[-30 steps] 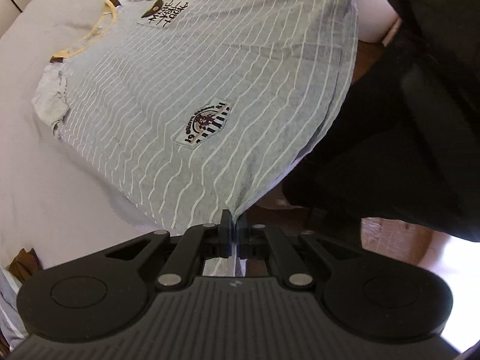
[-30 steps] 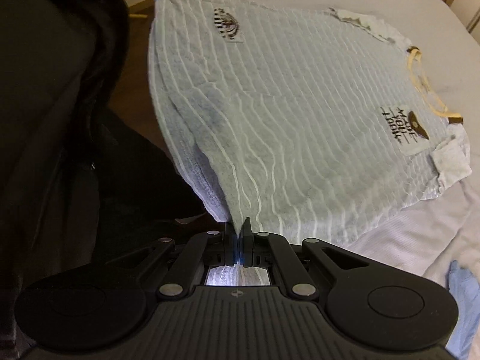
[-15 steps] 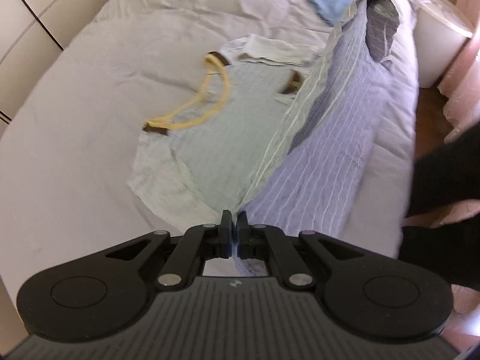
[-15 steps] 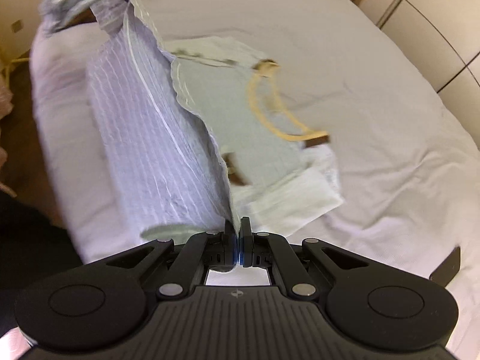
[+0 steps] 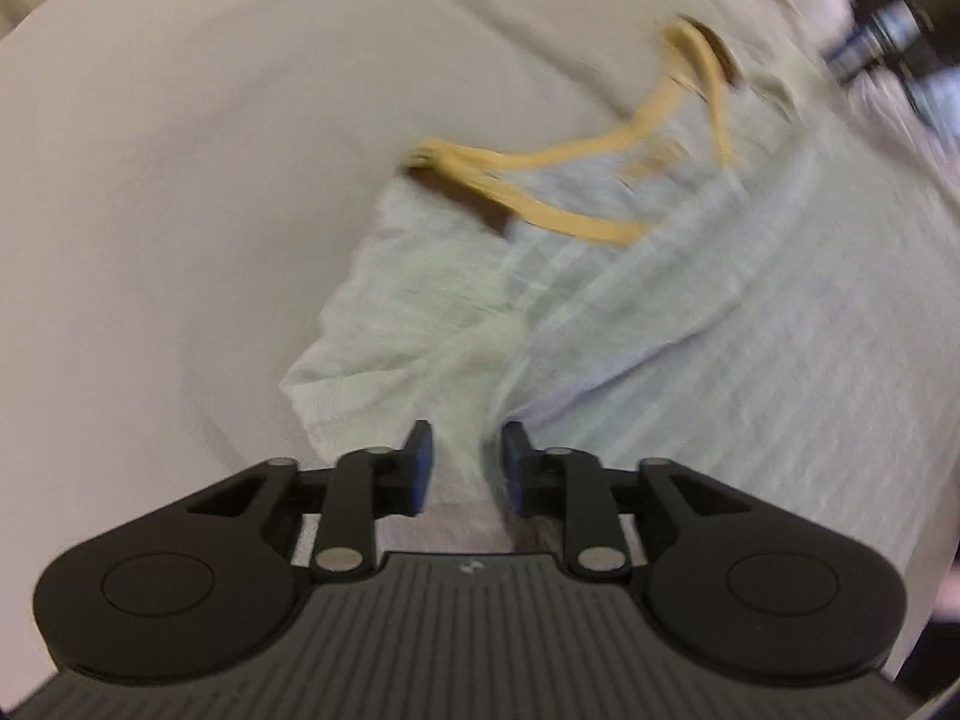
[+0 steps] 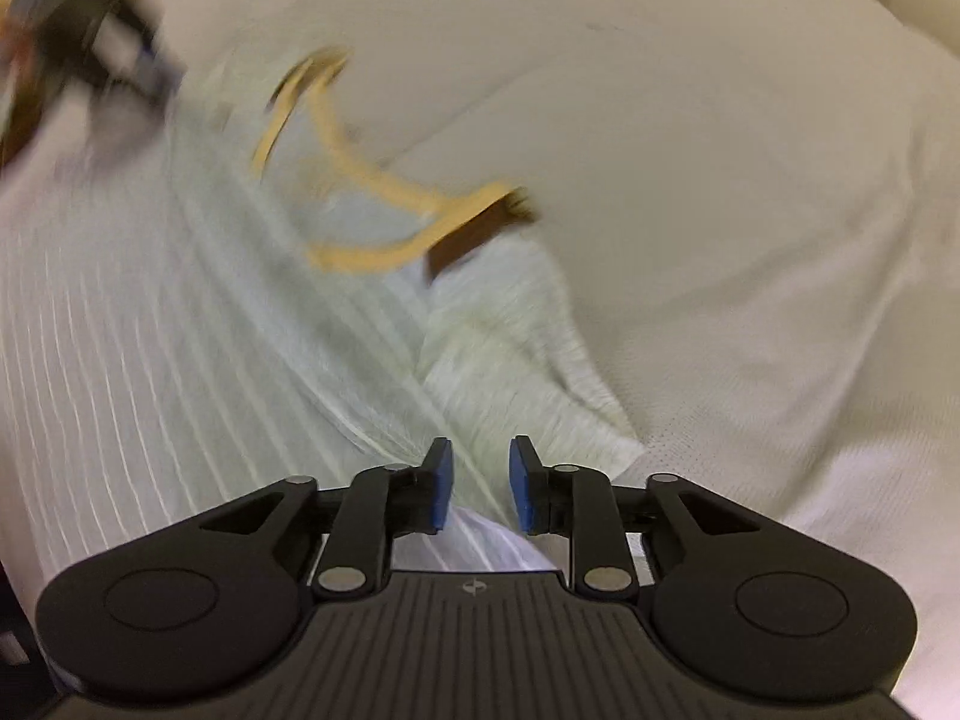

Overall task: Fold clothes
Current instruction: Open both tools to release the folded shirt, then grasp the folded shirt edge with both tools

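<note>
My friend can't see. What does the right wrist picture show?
The right gripper is open over a striped shirt lying on a white bed. The shirt's yellow collar is ahead. The picture is blurry.

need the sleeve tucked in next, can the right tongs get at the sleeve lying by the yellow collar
Probably yes: the right tongs are open and empty, and the sleeve lies flat on the bed sheet just ahead, with nothing over it.
</note>
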`<action>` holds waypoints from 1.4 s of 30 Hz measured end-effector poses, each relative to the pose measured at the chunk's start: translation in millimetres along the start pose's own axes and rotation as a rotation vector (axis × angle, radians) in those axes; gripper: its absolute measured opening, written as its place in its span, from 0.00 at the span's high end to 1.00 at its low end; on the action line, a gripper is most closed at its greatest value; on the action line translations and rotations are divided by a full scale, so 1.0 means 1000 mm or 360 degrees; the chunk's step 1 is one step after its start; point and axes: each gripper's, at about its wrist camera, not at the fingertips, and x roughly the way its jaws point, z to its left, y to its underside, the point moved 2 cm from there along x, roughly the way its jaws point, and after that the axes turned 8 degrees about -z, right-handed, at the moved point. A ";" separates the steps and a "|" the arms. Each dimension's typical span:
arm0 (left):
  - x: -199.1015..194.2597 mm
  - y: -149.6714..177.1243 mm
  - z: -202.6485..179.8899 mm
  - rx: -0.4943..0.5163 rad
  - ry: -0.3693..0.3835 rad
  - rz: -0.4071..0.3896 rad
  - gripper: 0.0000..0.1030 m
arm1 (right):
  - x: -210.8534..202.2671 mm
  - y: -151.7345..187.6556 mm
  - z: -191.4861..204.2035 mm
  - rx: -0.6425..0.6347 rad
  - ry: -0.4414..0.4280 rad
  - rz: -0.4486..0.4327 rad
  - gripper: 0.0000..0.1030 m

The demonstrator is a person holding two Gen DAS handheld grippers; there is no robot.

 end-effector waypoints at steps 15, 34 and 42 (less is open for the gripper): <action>-0.091 0.085 0.011 -0.0417 0.0013 -0.0261 0.41 | -0.021 0.064 -0.005 0.0799 0.0128 -0.0199 0.43; -0.035 0.075 0.052 -0.0690 0.0041 -0.0372 0.97 | 0.009 0.110 -0.044 0.1422 0.0261 -0.0416 0.52; -0.052 0.083 0.047 -0.0539 0.0005 -0.0356 0.98 | -0.018 0.096 -0.029 0.1377 0.0378 -0.0520 0.97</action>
